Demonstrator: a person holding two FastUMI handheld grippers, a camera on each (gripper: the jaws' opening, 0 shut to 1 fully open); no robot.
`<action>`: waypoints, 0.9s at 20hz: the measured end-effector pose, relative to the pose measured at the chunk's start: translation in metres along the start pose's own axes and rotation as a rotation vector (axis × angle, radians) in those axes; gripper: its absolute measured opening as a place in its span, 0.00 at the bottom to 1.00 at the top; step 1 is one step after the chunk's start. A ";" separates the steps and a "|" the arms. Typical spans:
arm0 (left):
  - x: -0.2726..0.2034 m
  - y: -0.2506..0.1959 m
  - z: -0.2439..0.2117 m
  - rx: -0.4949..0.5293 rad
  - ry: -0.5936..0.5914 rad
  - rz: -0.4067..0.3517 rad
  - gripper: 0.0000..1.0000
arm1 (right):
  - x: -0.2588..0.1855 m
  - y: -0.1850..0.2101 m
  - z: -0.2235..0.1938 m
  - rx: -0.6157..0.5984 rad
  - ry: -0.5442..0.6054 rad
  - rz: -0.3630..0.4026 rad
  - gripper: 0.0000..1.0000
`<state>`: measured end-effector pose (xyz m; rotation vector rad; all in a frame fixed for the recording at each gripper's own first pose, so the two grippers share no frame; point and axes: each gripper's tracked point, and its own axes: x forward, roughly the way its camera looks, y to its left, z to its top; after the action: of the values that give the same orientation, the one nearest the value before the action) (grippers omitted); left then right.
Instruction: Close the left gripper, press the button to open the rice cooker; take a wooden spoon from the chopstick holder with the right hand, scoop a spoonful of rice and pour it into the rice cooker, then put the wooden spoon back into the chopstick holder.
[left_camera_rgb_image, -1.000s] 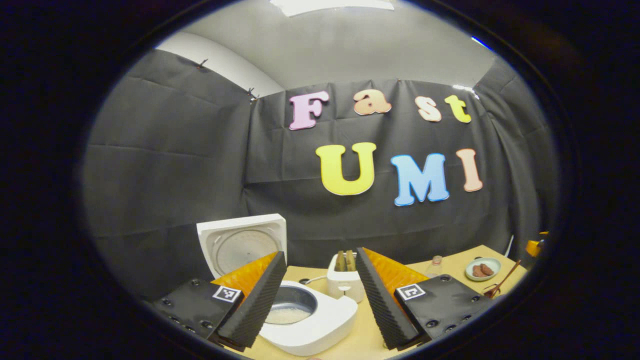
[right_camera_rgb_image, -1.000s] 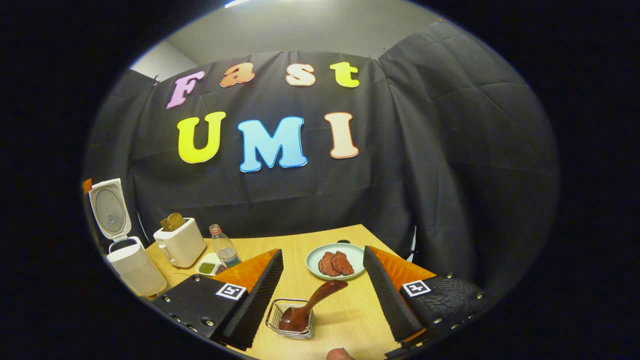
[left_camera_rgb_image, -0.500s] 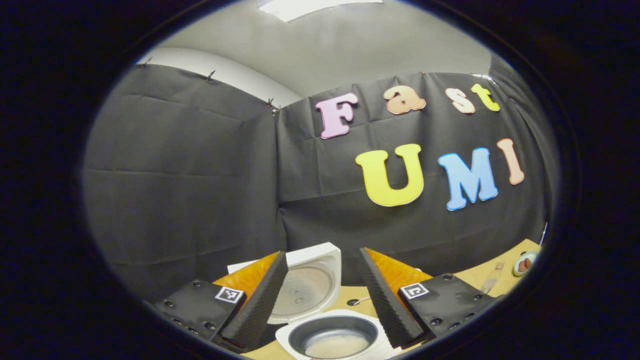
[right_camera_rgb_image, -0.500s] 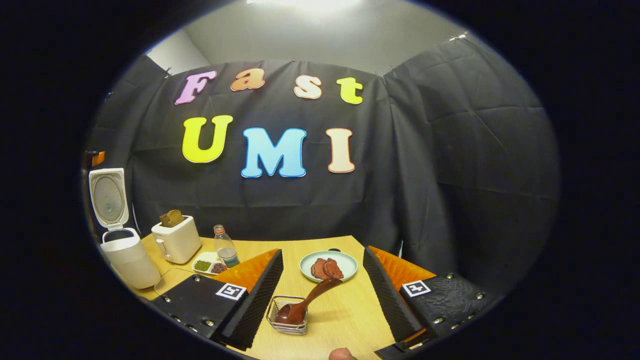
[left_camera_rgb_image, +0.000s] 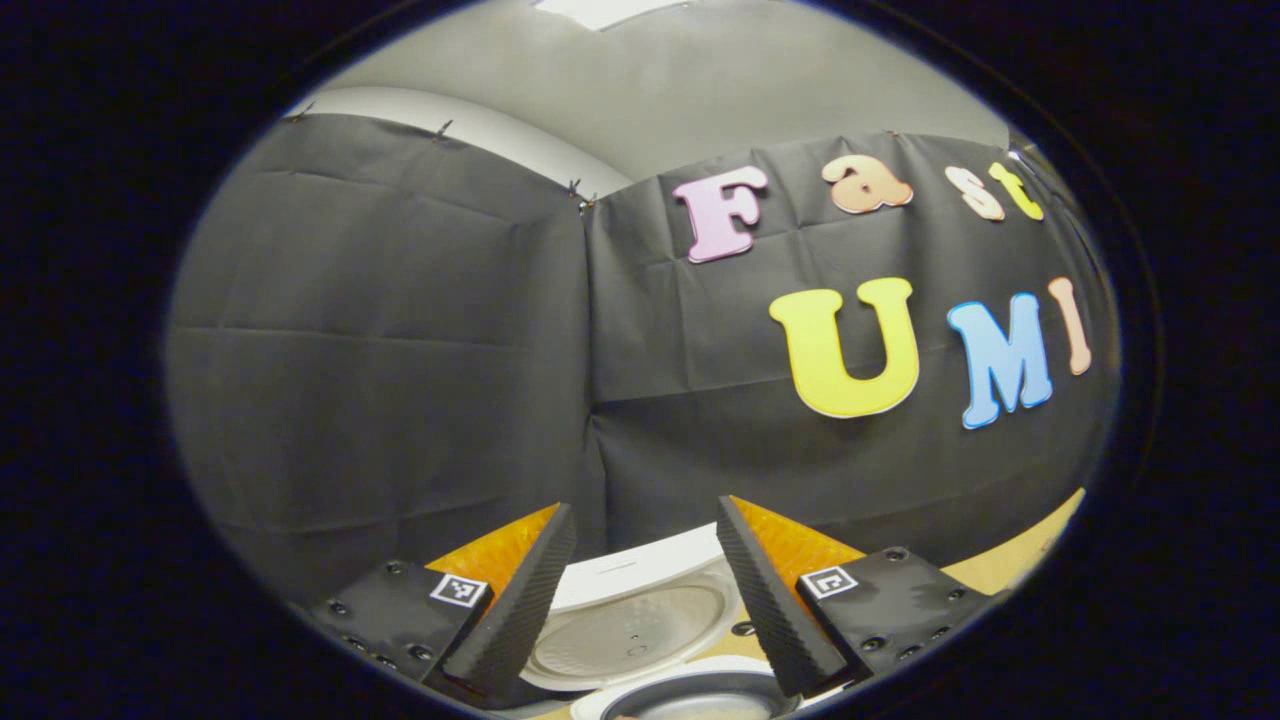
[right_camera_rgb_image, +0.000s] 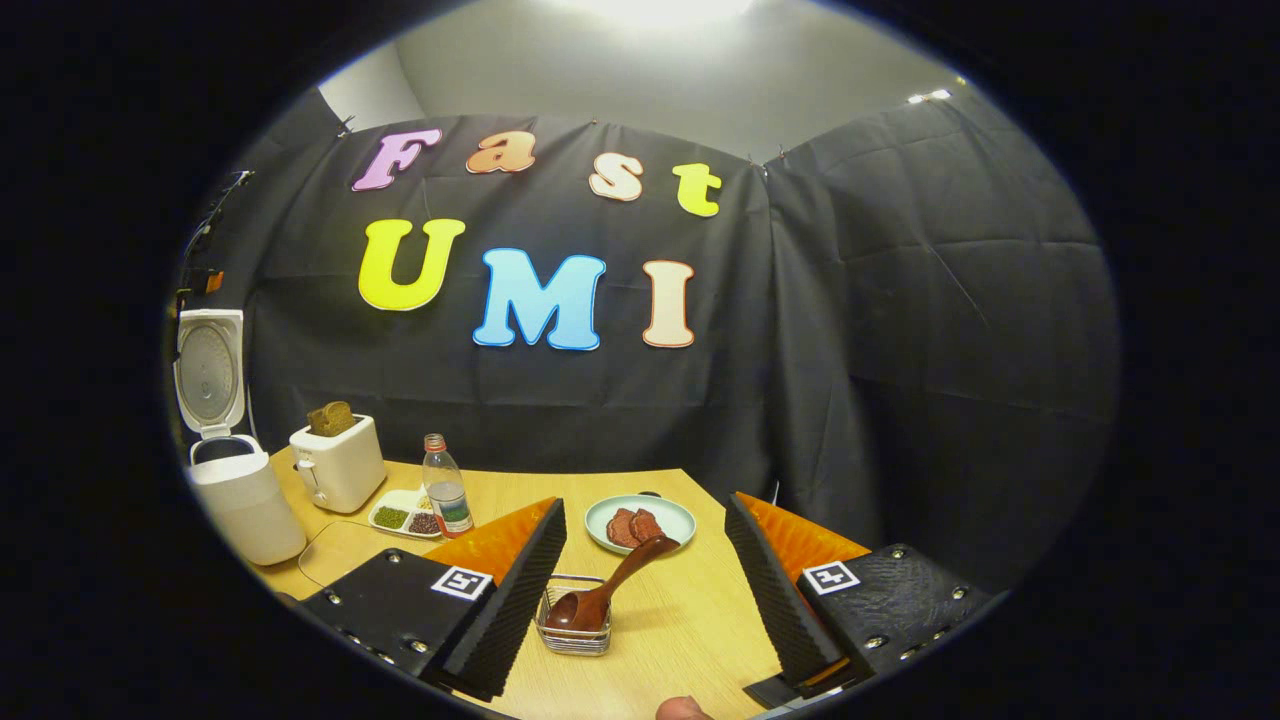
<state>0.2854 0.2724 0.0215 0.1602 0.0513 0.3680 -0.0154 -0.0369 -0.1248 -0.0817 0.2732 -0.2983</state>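
Observation:
The white rice cooker (right_camera_rgb_image: 240, 505) stands at the table's left with its lid (right_camera_rgb_image: 208, 372) raised. In the left gripper view the lid's inner side (left_camera_rgb_image: 630, 625) and the rim of the inner pot (left_camera_rgb_image: 690, 695) lie just below my left gripper (left_camera_rgb_image: 645, 610), which is open and holds nothing. A dark wooden spoon (right_camera_rgb_image: 610, 590) leans in the small wire chopstick holder (right_camera_rgb_image: 575, 625) on the table. My right gripper (right_camera_rgb_image: 645, 600) is open, hanging just behind and above the holder, with the spoon seen between its fingers but untouched.
A white toaster (right_camera_rgb_image: 337, 465) with bread, a small bottle (right_camera_rgb_image: 445, 485) and a divided dish of beans (right_camera_rgb_image: 400, 515) stand between the cooker and the holder. A pale plate with meat slices (right_camera_rgb_image: 640, 520) lies behind the holder. A fingertip (right_camera_rgb_image: 683, 708) shows at the bottom edge.
The left gripper has swung left and tilted upward, so the cooker slid from left of its fingers to below them. The right gripper drew back slightly from the spoon and holder.

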 end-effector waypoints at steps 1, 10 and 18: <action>0.011 0.003 -0.006 0.005 0.022 0.012 0.98 | -0.002 0.000 -0.002 -0.005 0.006 -0.003 0.97; 0.053 0.008 -0.046 -0.049 0.187 0.034 0.99 | -0.007 0.001 -0.009 -0.023 0.025 0.003 0.97; 0.026 -0.010 -0.051 -0.054 0.250 0.034 0.96 | 0.010 -0.011 -0.004 -0.017 0.018 0.052 0.97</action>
<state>0.3094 0.2799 -0.0306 0.0612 0.2853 0.4214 -0.0107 -0.0500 -0.1301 -0.0887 0.2957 -0.2452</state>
